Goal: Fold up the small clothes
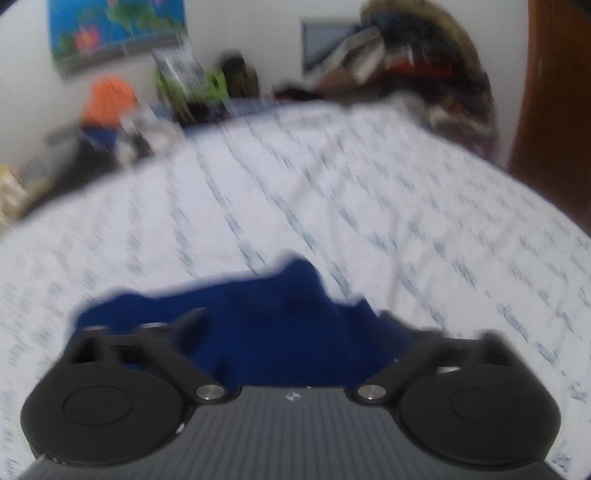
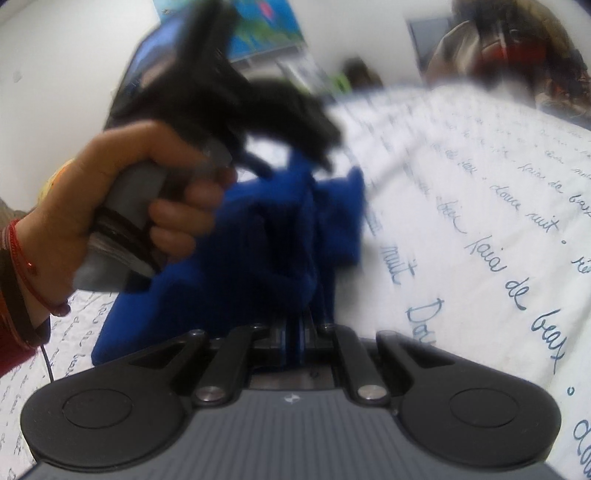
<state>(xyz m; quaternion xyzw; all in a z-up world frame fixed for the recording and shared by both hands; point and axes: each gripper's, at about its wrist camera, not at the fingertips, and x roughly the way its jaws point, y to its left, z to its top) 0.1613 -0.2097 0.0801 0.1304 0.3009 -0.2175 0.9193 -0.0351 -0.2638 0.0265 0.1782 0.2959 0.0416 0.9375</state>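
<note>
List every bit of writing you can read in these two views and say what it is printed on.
"douce nuit": bedsheet, blue cursive.
"faire de beaux" (likely, partly cut off): same sheet, repeated.
Sheet script in the left wrist view: blurred, unreadable.
Wall poster: no legible text.
Small logo on each gripper body: no letters.

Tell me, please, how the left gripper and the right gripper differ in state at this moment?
The left gripper has its jaws spread wide over the blue garment; the right gripper is shut, with blue cloth pinched between its fingers. In the right wrist view the left gripper sits farther off and higher. Both are black and work over the white printed bedsheet.
</note>
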